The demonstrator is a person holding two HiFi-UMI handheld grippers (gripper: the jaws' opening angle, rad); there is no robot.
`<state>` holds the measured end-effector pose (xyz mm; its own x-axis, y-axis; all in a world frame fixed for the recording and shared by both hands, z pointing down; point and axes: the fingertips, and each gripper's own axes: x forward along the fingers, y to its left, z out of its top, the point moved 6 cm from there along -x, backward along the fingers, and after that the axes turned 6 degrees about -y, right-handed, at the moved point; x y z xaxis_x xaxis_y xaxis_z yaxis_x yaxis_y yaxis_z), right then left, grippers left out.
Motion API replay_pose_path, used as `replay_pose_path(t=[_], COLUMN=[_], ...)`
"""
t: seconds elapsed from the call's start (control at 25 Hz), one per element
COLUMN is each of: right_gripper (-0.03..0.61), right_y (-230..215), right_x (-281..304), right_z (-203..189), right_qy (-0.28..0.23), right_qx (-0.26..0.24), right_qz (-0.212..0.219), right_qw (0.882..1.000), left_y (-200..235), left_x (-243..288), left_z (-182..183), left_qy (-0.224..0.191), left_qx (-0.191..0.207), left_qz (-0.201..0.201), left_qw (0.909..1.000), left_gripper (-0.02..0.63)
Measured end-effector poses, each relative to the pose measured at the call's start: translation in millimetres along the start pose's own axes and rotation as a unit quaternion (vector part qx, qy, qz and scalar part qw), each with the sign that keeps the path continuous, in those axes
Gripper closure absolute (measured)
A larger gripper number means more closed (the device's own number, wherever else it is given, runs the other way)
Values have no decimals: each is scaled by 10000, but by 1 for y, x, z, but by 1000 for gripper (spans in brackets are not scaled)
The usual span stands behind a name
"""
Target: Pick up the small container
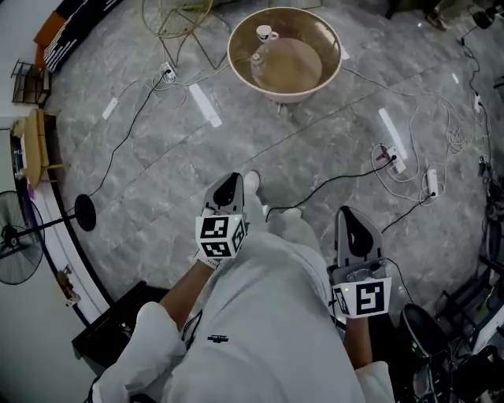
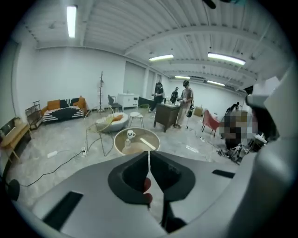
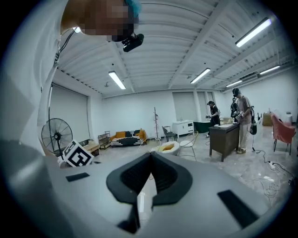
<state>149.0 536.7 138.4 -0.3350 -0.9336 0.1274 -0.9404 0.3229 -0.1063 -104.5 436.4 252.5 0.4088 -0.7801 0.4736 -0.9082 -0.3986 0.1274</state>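
A grey marbled floor [image 1: 157,181] fills the head view, with cables [image 1: 130,126] trailing across it. A round table [image 1: 233,59] stands at top centre and a fan [image 1: 11,244] at the left edge. White walls [image 2: 56,74] rise under ceiling strip lights [image 2: 71,21].

Grey marble floor [image 1: 157,165], round beige table [image 1: 285,94] at its far middle. Wire-frame chair [image 1: 177,20] just left of the table. Striped sofa [image 1: 71,27] in the floor's far-left corner, wooden bench [image 1: 33,146] along the left edge, pedestal fan [image 1: 16,240] near it. Black case [image 1: 114,330] at the near-left edge. Black and white cables run loose over the floor; power strips at [image 1: 167,73], [image 1: 391,157] and [image 1: 431,183], the last two towards the right edge. Left gripper view: dark counter [image 2: 165,116] with people [image 2: 185,104] standing at it, red chair [image 2: 212,122] to its right, coat stand [image 2: 101,88] by the back wall.
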Motion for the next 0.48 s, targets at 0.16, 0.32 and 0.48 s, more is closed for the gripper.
replay_pose_path(t=[0.16, 0.32, 0.48], right_gripper=[575, 575, 575], right_y=[15, 25, 48], right_x=[10, 31, 50], right_z=[10, 18, 20], right_qy=[-114, -193, -112], right_qx=[-48, -153, -255], right_qz=[111, 72, 39], right_qw=[9999, 9997, 9996], left_y=[-12, -9, 10], left_x=[-39, -57, -77], left_z=[50, 84, 102], left_qy=[-634, -1008, -1321], left_qx=[-16, 79, 162], left_qz=[-63, -257, -241], left_qw=[9980, 9945, 9908], left_gripper=[592, 592, 594])
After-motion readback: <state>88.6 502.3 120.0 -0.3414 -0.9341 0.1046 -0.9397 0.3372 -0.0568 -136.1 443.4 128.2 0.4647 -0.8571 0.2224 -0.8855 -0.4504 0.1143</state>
